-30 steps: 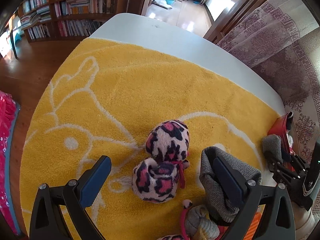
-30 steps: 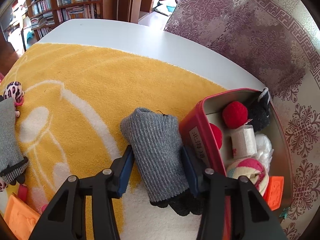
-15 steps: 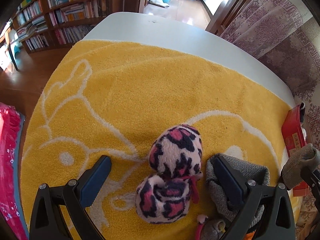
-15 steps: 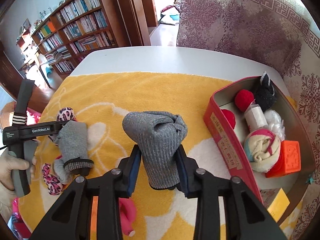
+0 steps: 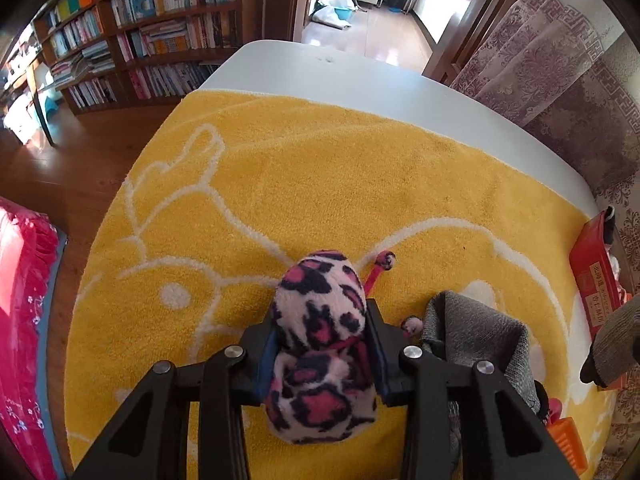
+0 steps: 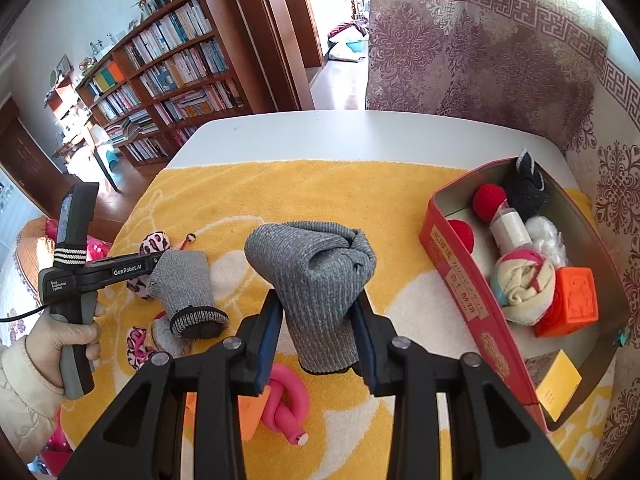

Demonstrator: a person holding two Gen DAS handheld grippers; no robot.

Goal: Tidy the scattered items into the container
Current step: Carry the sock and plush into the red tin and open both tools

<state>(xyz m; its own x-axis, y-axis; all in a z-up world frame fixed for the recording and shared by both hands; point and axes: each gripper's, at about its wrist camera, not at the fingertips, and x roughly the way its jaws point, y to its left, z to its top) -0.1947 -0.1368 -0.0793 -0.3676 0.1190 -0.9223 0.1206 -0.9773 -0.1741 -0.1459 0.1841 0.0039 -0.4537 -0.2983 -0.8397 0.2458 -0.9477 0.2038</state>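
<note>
- Right gripper [image 6: 318,322] is clamped on a grey knit glove [image 6: 316,280], held up off the yellow towel [image 6: 320,188]; raised like that, it looks set to clear the tin's near wall.
- The red tin [image 6: 472,292], the container, sits at the right, well filled: red pom-poms, a black fuzzy piece, a rolled sock [image 6: 522,284], an orange block [image 6: 572,300].
- Left gripper [image 5: 320,348] is squeezed tight on a leopard-print plush [image 5: 320,344], gripped at its waist, likely so the soft body cannot slip.
- A second grey glove [image 5: 476,340] lies on the towel just right of that plush, not yet collected.
- A knotted pink balloon [image 6: 286,404] lies near, below the right gripper.
- My read: two items in hand, both due for the tin; the right one is nearer.
</note>
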